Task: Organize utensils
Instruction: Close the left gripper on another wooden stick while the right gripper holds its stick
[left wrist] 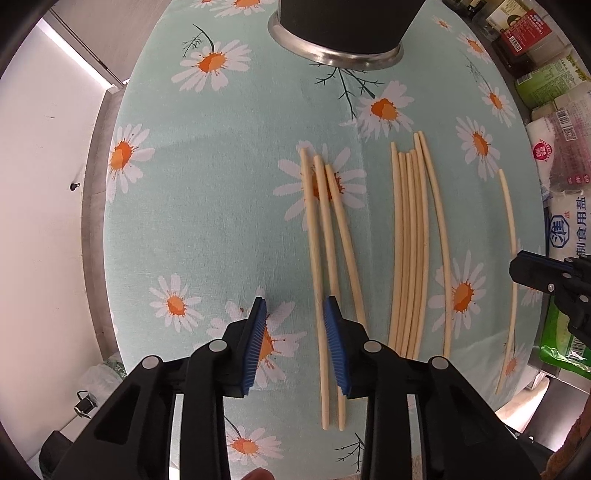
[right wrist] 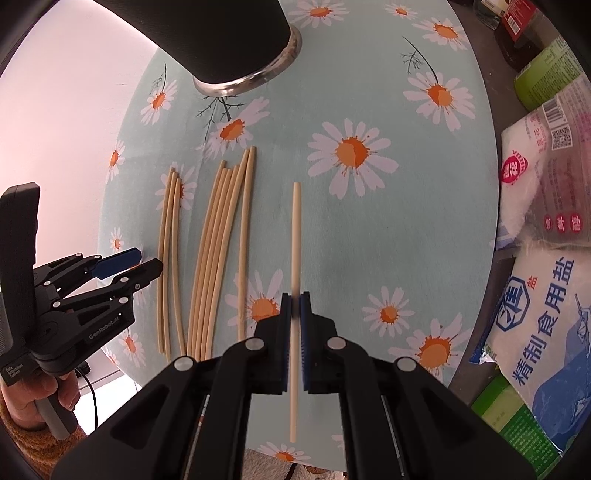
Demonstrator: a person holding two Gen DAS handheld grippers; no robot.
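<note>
One chopstick (right wrist: 294, 295) pinched mid-length in right hand-held gripper (right wrist: 294, 306); could pivot, drop among others. Left hand-held gripper (left wrist: 295, 332), part-open and empty, may scatter trio (left wrist: 325, 258).

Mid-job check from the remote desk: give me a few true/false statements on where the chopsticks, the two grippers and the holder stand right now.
1. The right gripper is shut on a single chopstick. True.
2. The left gripper has a chopstick clamped between its fingers. False: nothing but tablecloth lies between them; the group of three chopsticks lies by its right finger.
3. All the chopsticks already stand in the black holder. False: they lie on the tablecloth in a group of three and a larger bundle.
4. Salt bags sit past the tablecloth's right edge. True.
</note>
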